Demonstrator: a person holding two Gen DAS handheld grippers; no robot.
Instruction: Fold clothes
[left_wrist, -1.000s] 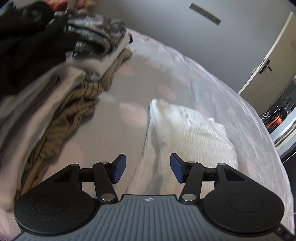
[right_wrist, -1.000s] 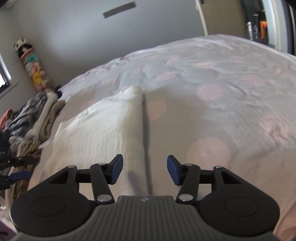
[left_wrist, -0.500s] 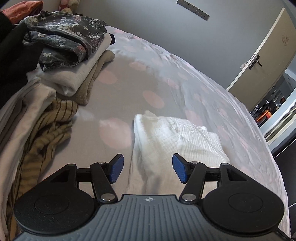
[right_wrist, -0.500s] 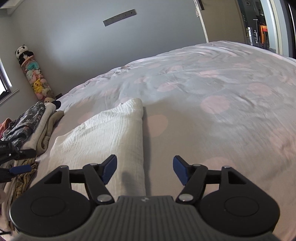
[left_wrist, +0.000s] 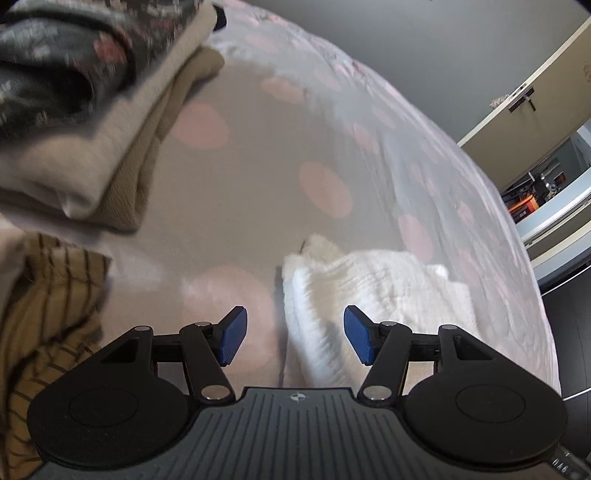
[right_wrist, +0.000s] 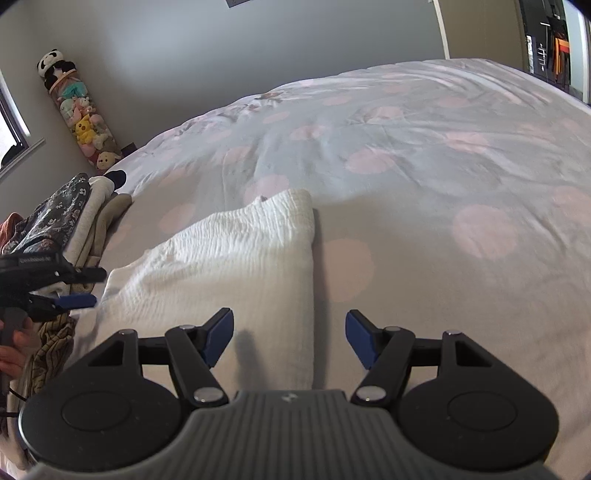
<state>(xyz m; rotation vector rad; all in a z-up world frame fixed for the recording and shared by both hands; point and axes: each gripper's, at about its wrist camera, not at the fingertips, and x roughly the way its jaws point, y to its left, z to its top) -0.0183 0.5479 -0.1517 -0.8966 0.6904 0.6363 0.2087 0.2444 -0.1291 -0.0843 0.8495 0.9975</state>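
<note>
Both grippers have drawn back from the folded white garment (right_wrist: 229, 258), which lies flat on the pink-dotted duvet (right_wrist: 424, 206). Left gripper (left_wrist: 294, 340) is released, jaws apart above the garment's left edge, nothing gripped. Right gripper (right_wrist: 289, 339) is likewise released over its right edge. Stacked folded clothes (left_wrist: 92, 110) sit well apart, left.

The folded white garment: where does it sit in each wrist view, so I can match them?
Left wrist: folded white garment lies lower centre-right, its near edge between the open fingers.
Right wrist: it lies centre-left, ahead of the left finger.
Shared landmark: the stacked clothes pile, at the left in both.
</note>
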